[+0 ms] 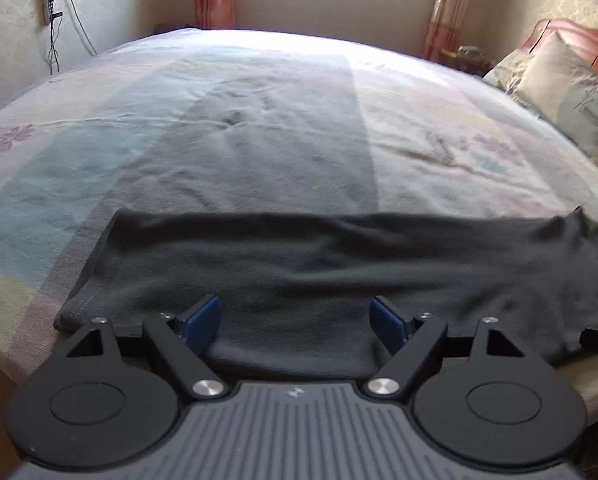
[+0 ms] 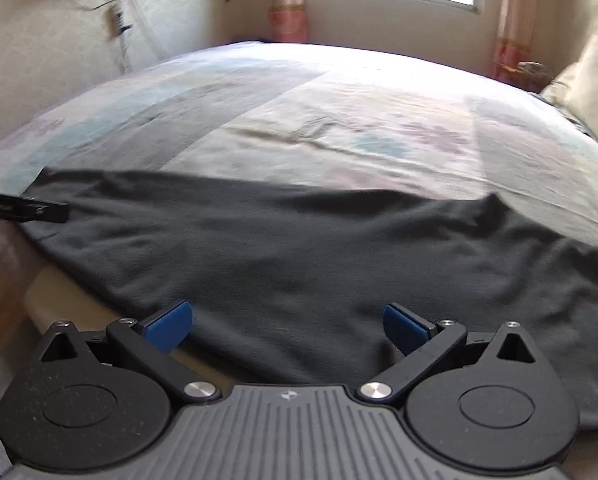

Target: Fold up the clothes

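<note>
A dark cloth [image 1: 319, 272] lies flat on the bed [image 1: 439, 152], right in front of both grippers. The left gripper [image 1: 297, 320] has its blue pads wide apart, holding nothing. The right gripper [image 2: 287, 326] is wide apart too, over the cloth's near edge.

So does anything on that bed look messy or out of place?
Only slightly: the dark garment lies across the near edge of the bed, and its right end is bunched up into a peak instead of lying flat. Nothing looks spilled or damaged.
</note>
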`<state>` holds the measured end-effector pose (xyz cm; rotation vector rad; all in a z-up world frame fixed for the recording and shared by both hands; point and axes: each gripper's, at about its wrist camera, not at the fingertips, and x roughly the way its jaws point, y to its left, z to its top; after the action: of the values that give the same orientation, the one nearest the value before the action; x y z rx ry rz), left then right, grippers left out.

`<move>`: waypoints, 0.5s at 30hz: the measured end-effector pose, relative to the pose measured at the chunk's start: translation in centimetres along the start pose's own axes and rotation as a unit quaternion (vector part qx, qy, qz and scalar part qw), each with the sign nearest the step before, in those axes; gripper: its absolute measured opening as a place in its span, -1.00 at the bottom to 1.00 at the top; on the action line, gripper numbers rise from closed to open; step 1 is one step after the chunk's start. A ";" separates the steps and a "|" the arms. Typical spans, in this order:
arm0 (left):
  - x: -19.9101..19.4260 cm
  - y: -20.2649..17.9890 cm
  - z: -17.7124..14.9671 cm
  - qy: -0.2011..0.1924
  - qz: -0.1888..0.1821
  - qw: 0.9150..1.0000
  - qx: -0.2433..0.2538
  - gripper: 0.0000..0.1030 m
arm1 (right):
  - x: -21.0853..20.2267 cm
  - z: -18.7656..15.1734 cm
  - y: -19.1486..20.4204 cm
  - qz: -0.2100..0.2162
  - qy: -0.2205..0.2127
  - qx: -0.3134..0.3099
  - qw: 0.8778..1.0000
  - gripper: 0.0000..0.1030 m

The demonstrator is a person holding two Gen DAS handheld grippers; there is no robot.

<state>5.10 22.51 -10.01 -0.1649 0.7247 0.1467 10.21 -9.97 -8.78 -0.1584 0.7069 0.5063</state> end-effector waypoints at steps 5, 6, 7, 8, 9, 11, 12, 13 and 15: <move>0.8 -1.5 -0.5 0.012 -0.004 0.999 0.035 0.65 | -1.0 -0.9 -6.2 -0.089 0.010 0.046 0.995 1.00; 1.1 -1.3 -0.7 0.013 0.005 1.000 0.028 0.65 | -0.9 -1.5 -7.3 -0.100 0.023 0.057 0.993 1.00; 1.3 -1.0 -0.9 0.011 0.015 1.000 0.020 0.66 | -0.8 -2.1 -8.2 -0.106 0.035 0.067 0.991 1.00; 1.3 -0.8 -0.8 0.014 0.023 1.000 0.010 0.66 | -0.9 -2.8 -9.1 -0.107 0.038 0.076 0.991 1.00; 1.2 -0.7 -0.7 0.018 0.031 0.999 0.001 0.66 | -1.1 -3.4 -9.5 -0.098 0.029 0.078 0.992 1.00; 0.8 -1.1 -0.3 0.024 0.043 0.999 -0.007 0.65 | -1.3 -4.1 -9.7 -0.097 0.021 0.074 0.992 1.00; 0.6 -1.3 -0.1 0.027 0.049 0.998 -0.011 0.64 | -1.3 -4.3 -9.7 -0.100 0.016 0.074 0.992 1.00; 0.2 -2.0 0.0 0.023 0.034 0.999 -0.005 0.64 | -1.2 -4.3 -9.5 -0.108 0.011 0.079 0.991 1.00; -0.7 -3.6 0.2 0.011 -0.005 1.000 0.010 0.65 | -1.0 -4.4 -9.1 -0.124 0.001 0.087 0.989 1.00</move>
<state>5.37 19.00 -9.07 -0.1524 0.7472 0.1276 11.49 -19.66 -11.72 -0.0820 0.7183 0.2065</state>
